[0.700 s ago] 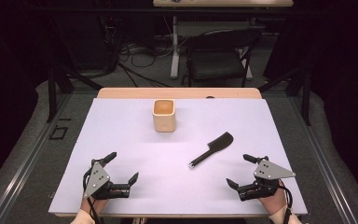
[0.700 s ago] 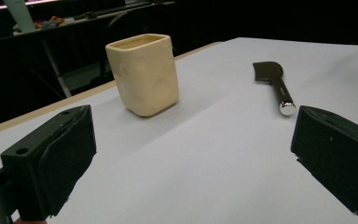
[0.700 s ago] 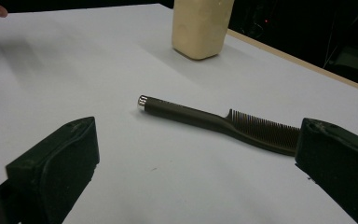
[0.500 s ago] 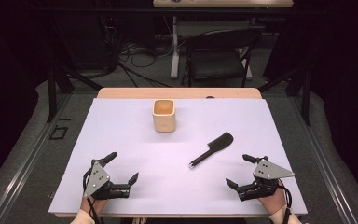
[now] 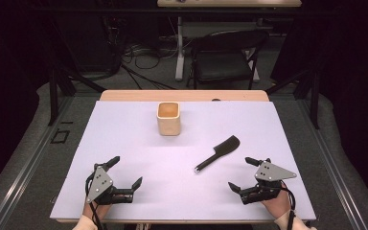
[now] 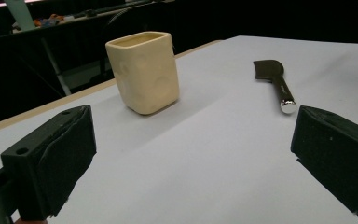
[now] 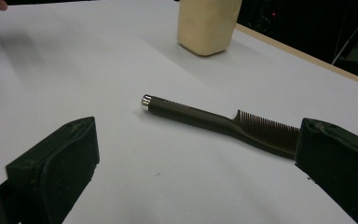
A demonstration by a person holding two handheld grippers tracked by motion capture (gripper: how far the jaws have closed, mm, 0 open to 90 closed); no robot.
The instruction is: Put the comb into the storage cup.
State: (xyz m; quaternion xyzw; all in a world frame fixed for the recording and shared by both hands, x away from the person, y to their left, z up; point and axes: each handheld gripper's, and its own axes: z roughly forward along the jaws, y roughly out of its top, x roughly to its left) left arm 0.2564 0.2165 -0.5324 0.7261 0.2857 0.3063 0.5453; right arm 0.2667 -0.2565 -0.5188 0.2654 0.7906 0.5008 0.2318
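With my right gripper [image 5: 247, 173] gaping wide just beside the comb [image 5: 218, 153] (it lies flat, well short of the cup [image 5: 168, 118]), I'd close squarely across the slim handle, left gripper [image 5: 124, 170] idling open.

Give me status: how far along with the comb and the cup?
Nothing looks done yet. The comb lies flat on the white table, apart from the beige cup, which stands upright. Left claw and right claw are both open, holding nothing, near the table's front edge. Any grasping and placing is still ahead.
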